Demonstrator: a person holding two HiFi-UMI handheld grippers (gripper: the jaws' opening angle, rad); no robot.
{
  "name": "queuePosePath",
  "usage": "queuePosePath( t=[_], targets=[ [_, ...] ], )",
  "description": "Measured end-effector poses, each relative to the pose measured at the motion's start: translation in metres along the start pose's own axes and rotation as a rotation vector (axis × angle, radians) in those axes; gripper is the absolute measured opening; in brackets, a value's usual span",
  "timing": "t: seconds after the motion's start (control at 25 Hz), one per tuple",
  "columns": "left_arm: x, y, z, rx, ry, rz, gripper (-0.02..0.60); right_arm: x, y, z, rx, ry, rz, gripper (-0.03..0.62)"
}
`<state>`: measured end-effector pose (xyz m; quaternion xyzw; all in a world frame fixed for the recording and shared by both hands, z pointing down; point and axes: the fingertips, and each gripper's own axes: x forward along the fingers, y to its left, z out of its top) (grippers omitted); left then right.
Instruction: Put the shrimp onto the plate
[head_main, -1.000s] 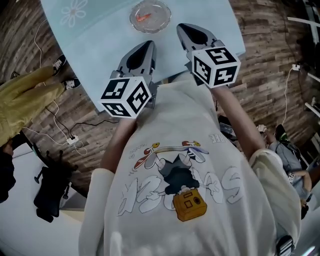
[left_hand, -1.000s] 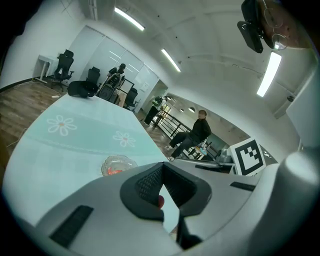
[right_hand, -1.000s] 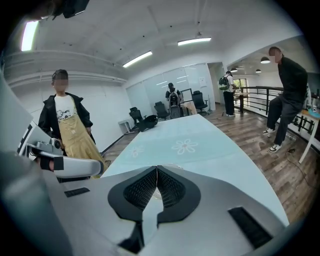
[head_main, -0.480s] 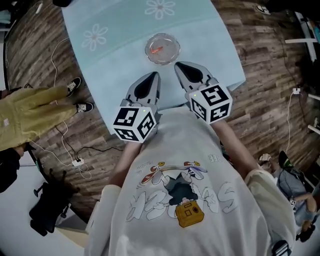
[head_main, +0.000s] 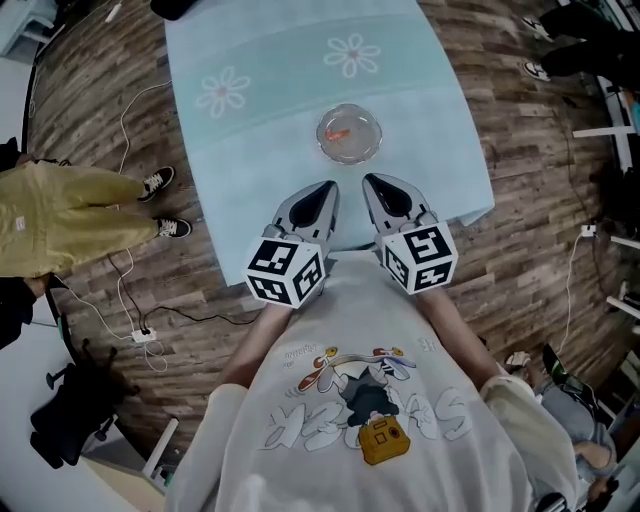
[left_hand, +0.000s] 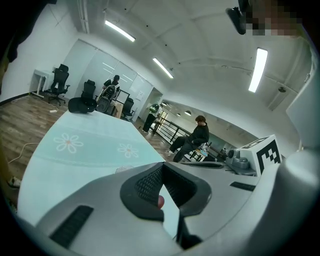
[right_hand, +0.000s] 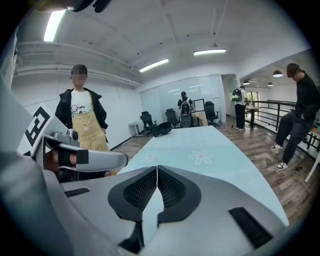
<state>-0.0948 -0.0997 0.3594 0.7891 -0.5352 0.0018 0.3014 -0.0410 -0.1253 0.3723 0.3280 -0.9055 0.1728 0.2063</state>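
The shrimp (head_main: 340, 132), a small orange piece, is seen lying on the clear glass plate (head_main: 364, 146). The plate is set on the pale blue tablecloth (head_main: 250, 140) near the table's front edge. Two white daisies (head_main: 224, 91) are printed on the cloth farther back.

The left gripper (head_main: 329, 186) and the right gripper (head_main: 369, 179) are held side by side over the front edge of the table, just short of the plate and apart from it. In each gripper view the ribbed black pads are pressed together at the tips, and nothing is held between them. A small reddish spot is seen at the edge of the left pads (left_hand: 148, 184); what it is cannot be told.

The marker cubes (head_main: 287, 270) carry black-and-white square patterns only. Large pale letters and a cartoon with a yellow camera are printed on the shirt (head_main: 365, 420), but the letters cannot be read from above.

Yellow trousers (head_main: 70, 212) and black sneakers (head_main: 156, 183) are seen at the left, on the wooden floor (head_main: 540, 200).
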Motion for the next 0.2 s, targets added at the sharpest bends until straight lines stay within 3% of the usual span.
queuePosePath(
  t=[0.2],
  targets=[
    [-0.002, -0.011, -0.002, -0.068, 0.008, -0.031, 0.008, -0.016, 0.0, -0.001, 0.015, 0.007, -0.009, 0.025]
  ],
)
